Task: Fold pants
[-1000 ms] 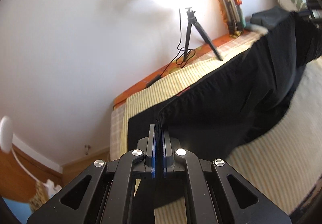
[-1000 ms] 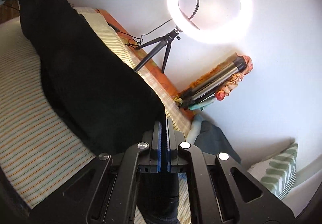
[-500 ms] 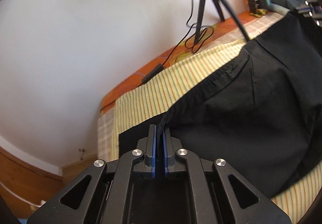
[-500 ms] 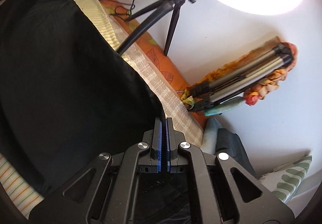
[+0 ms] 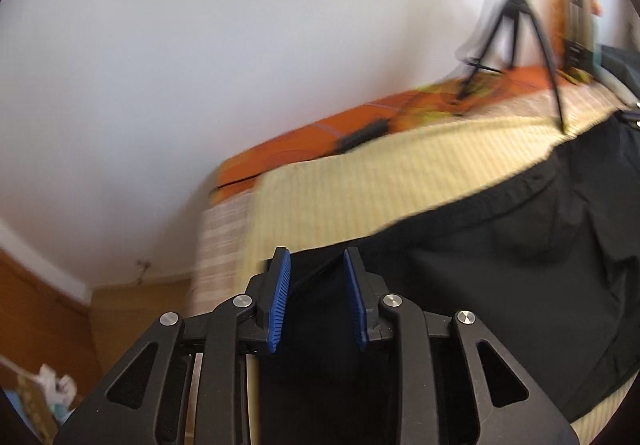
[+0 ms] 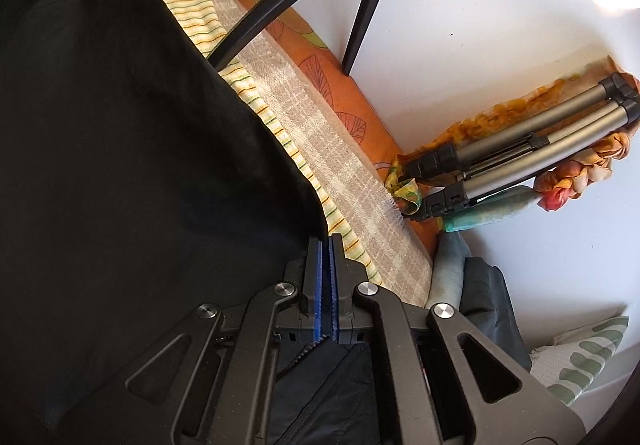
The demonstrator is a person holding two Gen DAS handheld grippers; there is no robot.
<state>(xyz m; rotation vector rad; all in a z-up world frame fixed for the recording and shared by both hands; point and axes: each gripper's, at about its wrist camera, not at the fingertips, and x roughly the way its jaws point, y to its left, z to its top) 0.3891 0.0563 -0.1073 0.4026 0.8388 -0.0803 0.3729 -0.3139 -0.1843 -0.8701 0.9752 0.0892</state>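
Note:
The black pants (image 5: pixel 500 265) lie spread on a bed with a yellow striped cover (image 5: pixel 360 185). My left gripper (image 5: pixel 316 269) is open, its blue pads apart just over the near edge of the pants, holding nothing. In the right wrist view the pants (image 6: pixel 120 165) fill the left half. My right gripper (image 6: pixel 326 245) is shut on a corner of the pants, with the cloth pinched between the blue pads.
A ring light on a black tripod (image 5: pixel 516 17) stands at the bed's far edge by the white wall, its legs also in the right wrist view (image 6: pixel 360 17). A folded silver tripod (image 6: pixel 520 161) on coloured cloth, dark clothing (image 6: pixel 488 305) and a leaf-print pillow (image 6: pixel 580 357) lie near the wall.
My left gripper has opened and let go of the pants edge. Both grippers have dropped lower toward the bed, and the pants now lie on it. The right gripper stays shut.

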